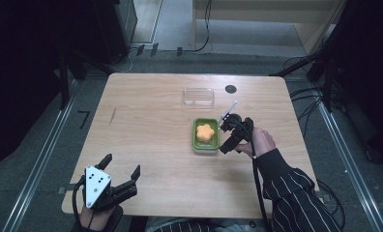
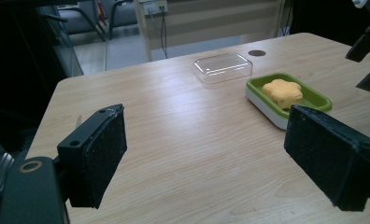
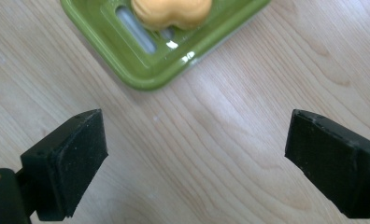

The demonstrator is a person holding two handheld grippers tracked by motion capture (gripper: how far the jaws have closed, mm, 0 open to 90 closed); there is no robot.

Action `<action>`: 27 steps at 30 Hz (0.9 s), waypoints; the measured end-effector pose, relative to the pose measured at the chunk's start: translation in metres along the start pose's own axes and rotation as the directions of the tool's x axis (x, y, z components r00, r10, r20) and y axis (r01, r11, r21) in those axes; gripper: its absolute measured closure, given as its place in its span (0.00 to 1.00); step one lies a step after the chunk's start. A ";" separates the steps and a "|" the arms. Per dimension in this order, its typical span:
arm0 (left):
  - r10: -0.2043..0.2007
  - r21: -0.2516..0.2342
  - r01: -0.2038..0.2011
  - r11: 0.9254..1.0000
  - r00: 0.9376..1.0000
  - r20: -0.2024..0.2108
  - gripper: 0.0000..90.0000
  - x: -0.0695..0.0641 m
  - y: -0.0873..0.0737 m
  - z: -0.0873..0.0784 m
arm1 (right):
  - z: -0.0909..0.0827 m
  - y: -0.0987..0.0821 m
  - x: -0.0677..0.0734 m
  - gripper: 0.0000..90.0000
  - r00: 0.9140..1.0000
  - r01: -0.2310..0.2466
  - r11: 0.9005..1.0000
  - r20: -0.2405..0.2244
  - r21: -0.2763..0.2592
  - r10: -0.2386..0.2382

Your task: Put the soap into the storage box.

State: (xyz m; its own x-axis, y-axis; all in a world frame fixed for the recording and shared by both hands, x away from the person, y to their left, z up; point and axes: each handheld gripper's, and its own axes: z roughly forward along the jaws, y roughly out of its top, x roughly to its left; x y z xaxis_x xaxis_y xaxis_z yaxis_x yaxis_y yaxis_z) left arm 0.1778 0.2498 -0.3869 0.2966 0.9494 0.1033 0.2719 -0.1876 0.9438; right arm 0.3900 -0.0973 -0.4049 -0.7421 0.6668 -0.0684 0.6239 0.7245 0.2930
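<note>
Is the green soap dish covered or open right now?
Open: the green soap dish shows the orange soap uncovered; the clear lid lies apart, behind it.

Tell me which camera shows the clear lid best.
The left gripper view: the lid is seen whole, rim and all, behind the green dish. The high view shows it small and faint.
</note>
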 end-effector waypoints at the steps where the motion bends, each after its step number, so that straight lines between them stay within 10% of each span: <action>1: 0.002 0.002 -0.002 1.000 1.000 0.000 0.15 0.000 0.000 0.000 | -0.001 -0.003 0.000 0.06 1.000 -0.004 1.000 -0.003 0.000 0.004; 27: -0.002 -0.001 0.002 1.000 1.000 0.000 0.15 0.000 0.000 0.000 | 0.006 -0.089 0.002 0.07 0.997 -0.073 0.991 0.007 0.110 0.073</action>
State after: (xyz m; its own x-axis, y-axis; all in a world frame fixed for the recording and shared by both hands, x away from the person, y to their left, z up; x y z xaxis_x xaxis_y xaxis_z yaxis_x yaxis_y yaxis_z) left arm 0.1776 0.2497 -0.3867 0.2958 0.9498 0.1018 0.2717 -0.1858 0.9443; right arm 0.3347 -0.1593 -0.4370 -0.6929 0.7191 -0.0533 0.6999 0.6884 0.1904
